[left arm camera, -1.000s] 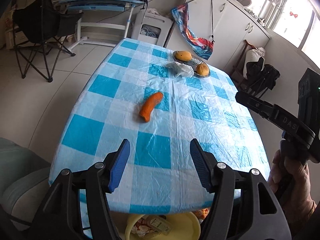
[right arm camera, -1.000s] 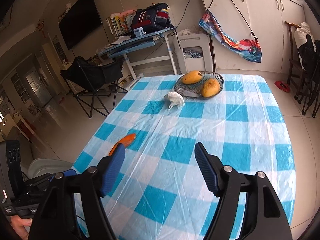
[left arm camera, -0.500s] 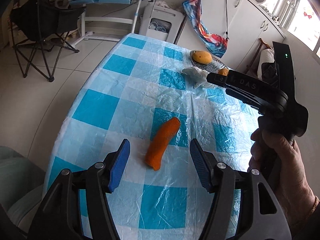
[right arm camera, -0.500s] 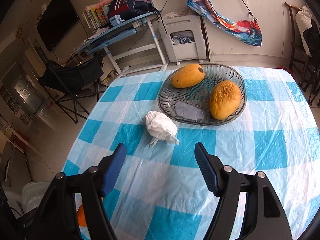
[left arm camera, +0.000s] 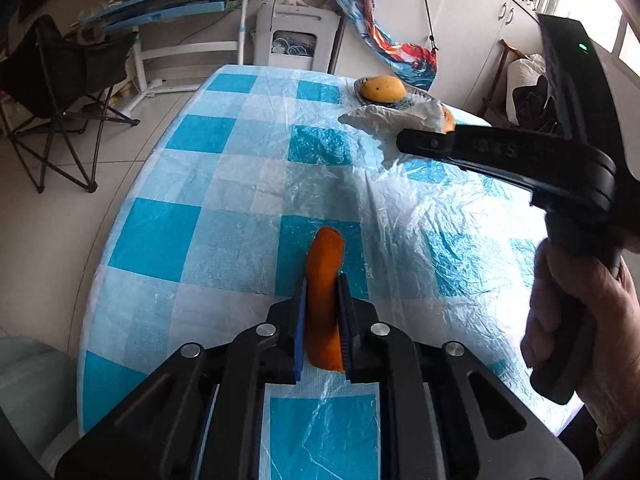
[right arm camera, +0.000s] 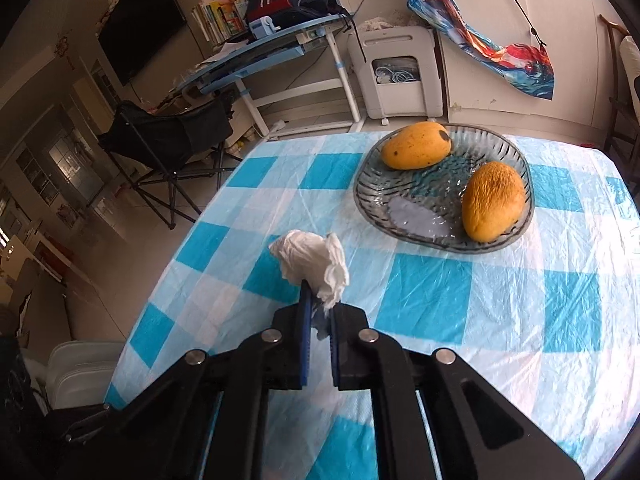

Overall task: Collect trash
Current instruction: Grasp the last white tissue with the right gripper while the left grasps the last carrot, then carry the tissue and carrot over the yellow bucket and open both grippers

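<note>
- Both claws have come forward and down over the checked cloth since the earlier frames, when they stood spread above it and apart from the trash — each now has a piece between its pads.
- Orange peel [left arm camera: 325,280] — a long, curved strip lying near the middle of the surface [left arm camera: 224,216], lengthwise between the pads of the left claw [left arm camera: 323,320], whose jaws are closing on its near half. It looks light and fairly stiff, perhaps slick on the flesh side; a hold across its width at the middle seems soundest.
- Crumpled tissue [right arm camera: 314,262] — a white wad toward the far end, just short of the glass dish [right arm camera: 516,152]. The right claw [right arm camera: 318,330] is pressed together on its lower tail. Soft, nearly weightless, it will crush rather than slip, though a thin tail could tear.
- Two mangoes [right arm camera: 416,146] sit in the dish — fruit, not trash by the look of it.
- A hand [left arm camera: 576,312] grips the right claw's handle near the right edge.
</note>
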### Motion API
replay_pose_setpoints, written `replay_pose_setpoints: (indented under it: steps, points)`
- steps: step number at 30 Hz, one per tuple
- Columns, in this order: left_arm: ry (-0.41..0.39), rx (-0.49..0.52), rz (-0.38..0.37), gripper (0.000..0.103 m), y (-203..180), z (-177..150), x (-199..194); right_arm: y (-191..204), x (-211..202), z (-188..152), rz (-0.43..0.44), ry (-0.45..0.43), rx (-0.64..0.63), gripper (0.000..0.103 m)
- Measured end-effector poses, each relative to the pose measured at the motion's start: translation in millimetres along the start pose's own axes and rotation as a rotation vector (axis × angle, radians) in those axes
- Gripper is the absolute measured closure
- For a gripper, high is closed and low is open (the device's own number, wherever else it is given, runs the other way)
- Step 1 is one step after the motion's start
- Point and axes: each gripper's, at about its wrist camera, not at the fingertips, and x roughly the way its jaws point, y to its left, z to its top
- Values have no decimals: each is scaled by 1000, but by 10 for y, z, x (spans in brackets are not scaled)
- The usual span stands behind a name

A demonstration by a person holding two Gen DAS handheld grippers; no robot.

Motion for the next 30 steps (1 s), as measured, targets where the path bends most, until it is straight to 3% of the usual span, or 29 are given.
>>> replay_pose_setpoints:
  steps: [9,14,23,25,27,30]
  points:
    - [-62,-47,-47,90,82,-281,-589,282,-1067,-730,68,-4,-67,94]
    - [-85,-36,-46,90,33,-572,-926,485,-1316,-1331,80,97,-123,94]
    - [-73,-12,-46,90,-90,-1163,-1349,766,-1327,-2181,93,305,-173,91]
    - [-65,-4,-43,90,-120,-1293,-1420,799,-1322,-2301,94,345,-176,89]
    - [-56,0,-44,90,-145,-1410,-1477,834,-1354,-2386,89,358,-183,76]
    - [-45,8,-43,90,-178,-1543,-1536,802,-1420,-2440,90,341,-157,67]
